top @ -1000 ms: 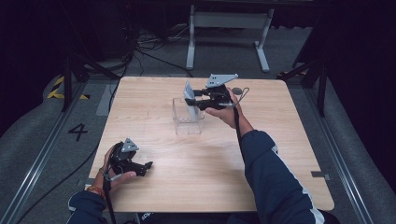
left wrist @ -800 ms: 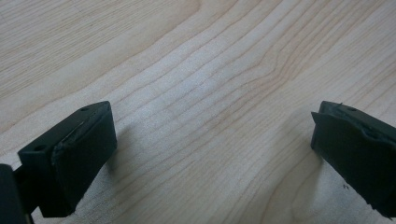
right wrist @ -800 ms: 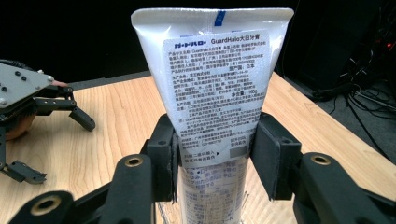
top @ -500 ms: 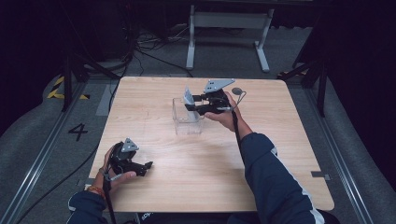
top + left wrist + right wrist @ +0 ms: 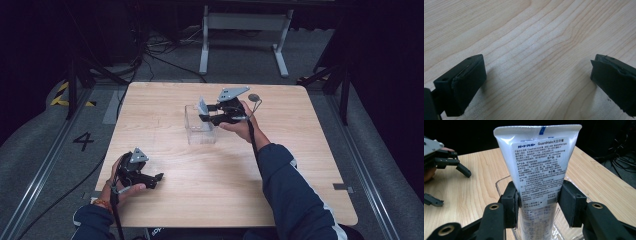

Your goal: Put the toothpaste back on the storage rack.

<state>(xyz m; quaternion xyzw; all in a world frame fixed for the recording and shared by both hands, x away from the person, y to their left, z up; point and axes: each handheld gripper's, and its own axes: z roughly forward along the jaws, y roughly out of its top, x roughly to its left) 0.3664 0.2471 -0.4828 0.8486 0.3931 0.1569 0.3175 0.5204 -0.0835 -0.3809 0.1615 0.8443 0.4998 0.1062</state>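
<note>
My right gripper (image 5: 537, 202) clasps the toothpaste tube (image 5: 537, 167) upright over the clear box (image 5: 200, 127) at mid-table, left gripper (image 5: 536, 82) gaping idle near me; loosening early could tip the tube onto the table (image 5: 300, 165).

white tube (image 5: 537, 170), clear box (image 5: 200, 131), light-wood table (image 5: 300, 165)
</note>
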